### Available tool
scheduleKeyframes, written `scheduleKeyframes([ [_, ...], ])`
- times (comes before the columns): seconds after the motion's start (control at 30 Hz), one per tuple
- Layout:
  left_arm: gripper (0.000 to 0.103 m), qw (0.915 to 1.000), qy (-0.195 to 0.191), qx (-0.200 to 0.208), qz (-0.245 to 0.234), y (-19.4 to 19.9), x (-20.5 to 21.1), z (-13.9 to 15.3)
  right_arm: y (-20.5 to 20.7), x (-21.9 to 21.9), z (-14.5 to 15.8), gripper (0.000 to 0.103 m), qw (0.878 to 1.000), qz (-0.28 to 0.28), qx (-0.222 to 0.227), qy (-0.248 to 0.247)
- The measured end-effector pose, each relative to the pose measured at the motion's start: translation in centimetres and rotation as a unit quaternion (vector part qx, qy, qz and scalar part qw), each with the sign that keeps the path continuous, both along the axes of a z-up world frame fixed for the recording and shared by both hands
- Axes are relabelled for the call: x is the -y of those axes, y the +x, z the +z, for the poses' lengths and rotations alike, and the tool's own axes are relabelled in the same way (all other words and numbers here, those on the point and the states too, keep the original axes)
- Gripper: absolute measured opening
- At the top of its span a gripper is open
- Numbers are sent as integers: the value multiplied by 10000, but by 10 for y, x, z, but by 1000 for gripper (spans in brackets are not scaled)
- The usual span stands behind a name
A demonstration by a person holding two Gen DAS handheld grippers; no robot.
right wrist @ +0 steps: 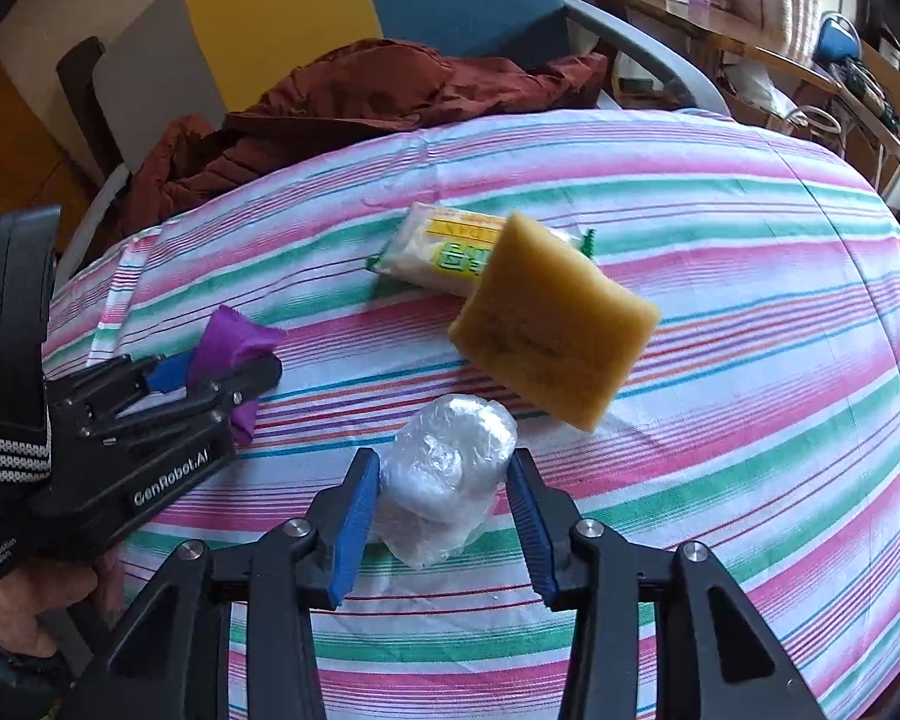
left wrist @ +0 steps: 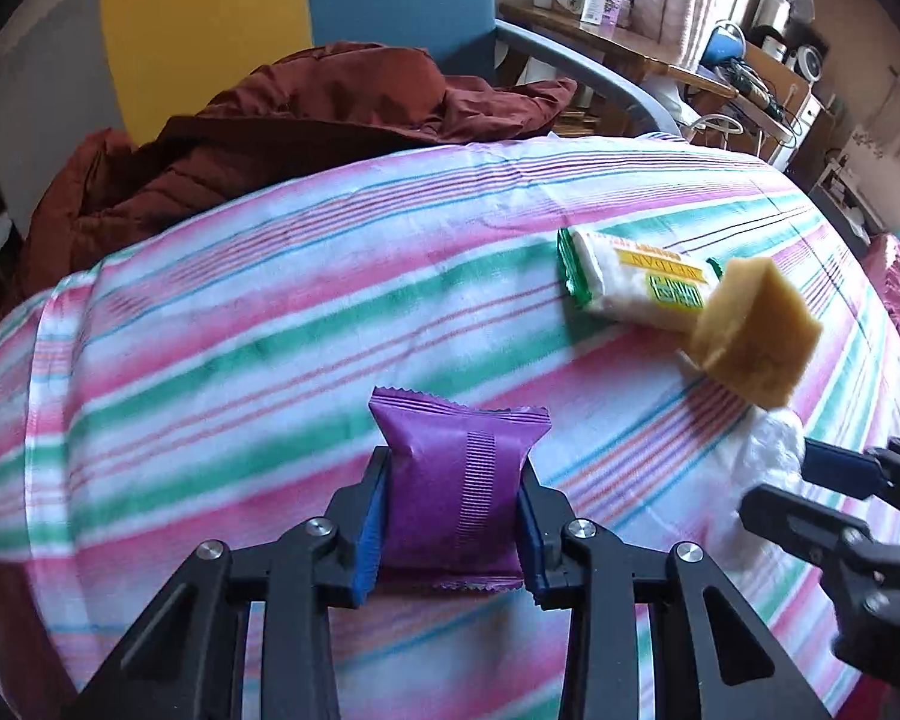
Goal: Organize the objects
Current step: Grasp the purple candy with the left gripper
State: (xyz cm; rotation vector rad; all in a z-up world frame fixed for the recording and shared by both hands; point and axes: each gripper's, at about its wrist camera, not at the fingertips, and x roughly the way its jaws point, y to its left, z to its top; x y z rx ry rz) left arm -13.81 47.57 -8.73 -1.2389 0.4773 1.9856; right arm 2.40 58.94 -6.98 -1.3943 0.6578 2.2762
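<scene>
While left gripper (left wrist: 453, 516) clamps purple packet (left wrist: 450, 480)

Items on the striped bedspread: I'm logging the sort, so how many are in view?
4. Purple packet in the left gripper; clear plastic bundle between the right gripper's open jaws; yellow sponge leaning over the green-and-white packet.

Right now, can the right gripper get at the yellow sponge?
Probably not directly. The right gripper has its jaws around a clear plastic-wrapped bundle, seemingly not clamped. The yellow sponge lies just beyond it, nothing else between, overlapping the white snack packet.
</scene>
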Motion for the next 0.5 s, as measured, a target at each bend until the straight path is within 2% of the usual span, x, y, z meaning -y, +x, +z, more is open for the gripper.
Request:
scheduleKeyframes([
  [0.1, 37, 9999, 101, -1, 131, 11, 17, 11, -2, 6, -1, 44, 9998, 208, -9, -6],
  [0.5, 38, 9959, 607, -578, 327, 63, 80, 73, -13, 36, 2, 44, 9950, 952, -240, 157],
])
